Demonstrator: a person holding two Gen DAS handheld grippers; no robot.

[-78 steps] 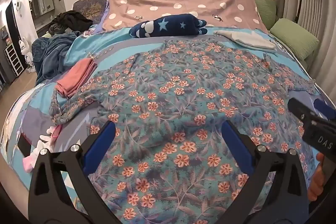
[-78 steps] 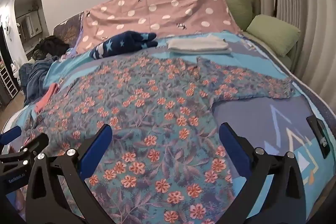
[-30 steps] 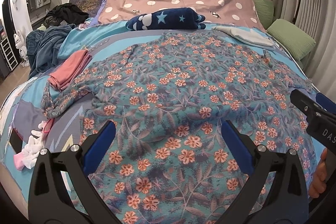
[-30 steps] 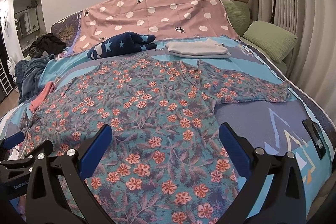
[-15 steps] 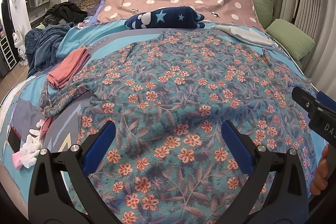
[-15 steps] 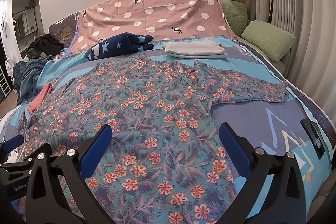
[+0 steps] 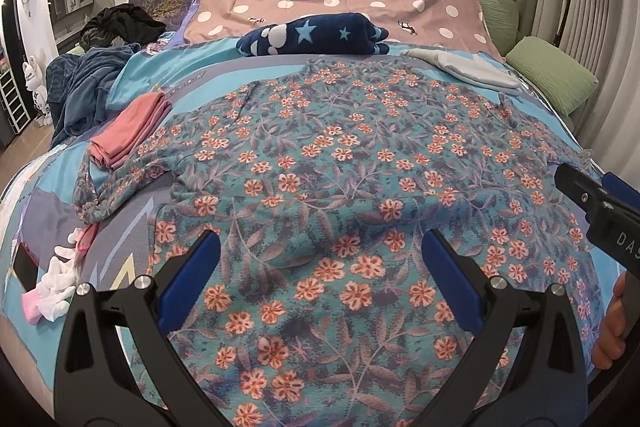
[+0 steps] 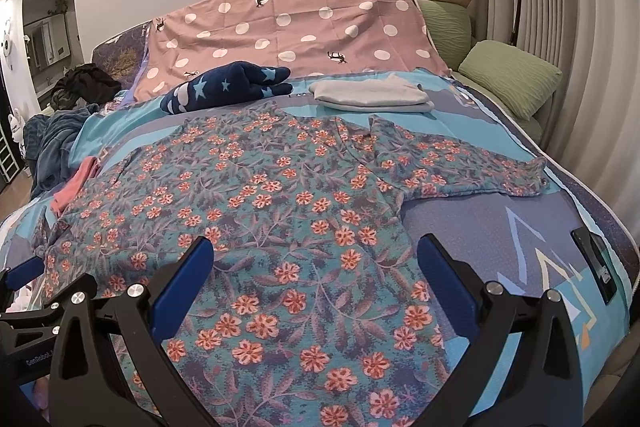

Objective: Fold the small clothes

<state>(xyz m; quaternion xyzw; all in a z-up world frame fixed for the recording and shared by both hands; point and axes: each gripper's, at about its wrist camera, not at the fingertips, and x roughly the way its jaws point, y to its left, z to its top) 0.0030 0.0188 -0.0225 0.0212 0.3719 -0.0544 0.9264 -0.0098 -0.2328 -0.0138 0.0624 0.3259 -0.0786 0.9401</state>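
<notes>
A teal long-sleeved top with orange flowers (image 7: 352, 163) (image 8: 280, 211) lies spread flat across the bed, sleeves out to both sides. The left sleeve (image 7: 116, 183) is bunched at its cuff, while the right sleeve (image 8: 460, 167) lies flat. My left gripper (image 7: 320, 259) hovers open above the hem area, nothing between its blue pads. My right gripper (image 8: 314, 263) is also open, above the top's lower right part. The right gripper's side (image 7: 600, 211) shows at the right edge of the left wrist view, with a person's hand (image 7: 612, 331) below it.
A folded pink garment (image 7: 128, 127) and white socks (image 7: 52, 287) lie left of the top. A navy star plush (image 7: 312, 35), a folded pale garment (image 8: 372, 93), a dotted pink cover (image 8: 288, 27) and green pillows (image 8: 508, 75) sit at the back. A phone (image 8: 596, 263) rests at the bed's right edge.
Both grippers have shifted only slightly above the top; the view has pulled back and risen a little. Both stay open and the top has not moved.
</notes>
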